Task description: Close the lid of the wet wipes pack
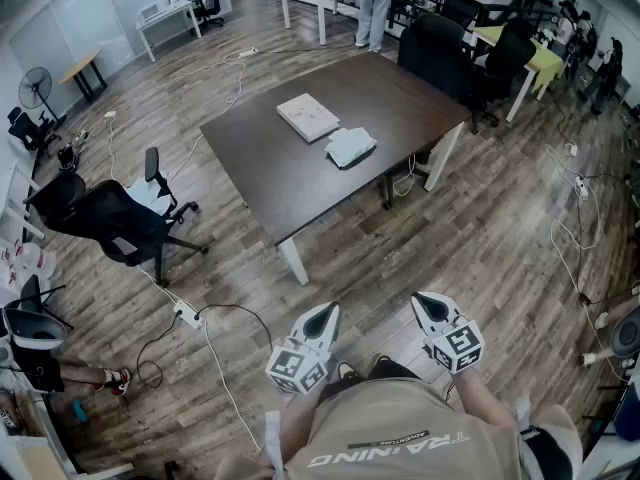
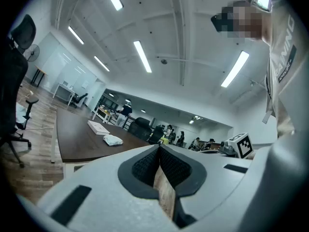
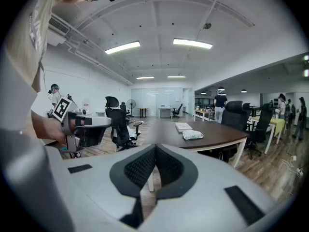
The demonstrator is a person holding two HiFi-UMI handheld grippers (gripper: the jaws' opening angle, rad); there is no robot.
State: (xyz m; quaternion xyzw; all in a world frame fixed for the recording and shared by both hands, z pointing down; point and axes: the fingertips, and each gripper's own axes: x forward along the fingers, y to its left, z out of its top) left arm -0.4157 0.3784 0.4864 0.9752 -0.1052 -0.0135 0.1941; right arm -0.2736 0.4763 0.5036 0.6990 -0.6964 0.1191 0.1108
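The wet wipes pack (image 1: 350, 147) is a crumpled white packet on the dark brown table (image 1: 260, 158), well ahead of me; whether its lid is up cannot be made out. It also shows in the left gripper view (image 2: 112, 140) and the right gripper view (image 3: 193, 135). My left gripper (image 1: 322, 315) and right gripper (image 1: 430, 303) are held close to my body, over the wooden floor and short of the table. Both are shut with nothing between the pads (image 2: 159, 149) (image 3: 156, 149).
A flat white box (image 1: 308, 116) lies beside the pack. A black office chair (image 1: 120, 223) stands left of the table, and more chairs (image 1: 440, 48) at its far side. A power strip and cables (image 1: 190, 315) lie on the floor to my left. A person (image 1: 375, 3) stands at the far desks.
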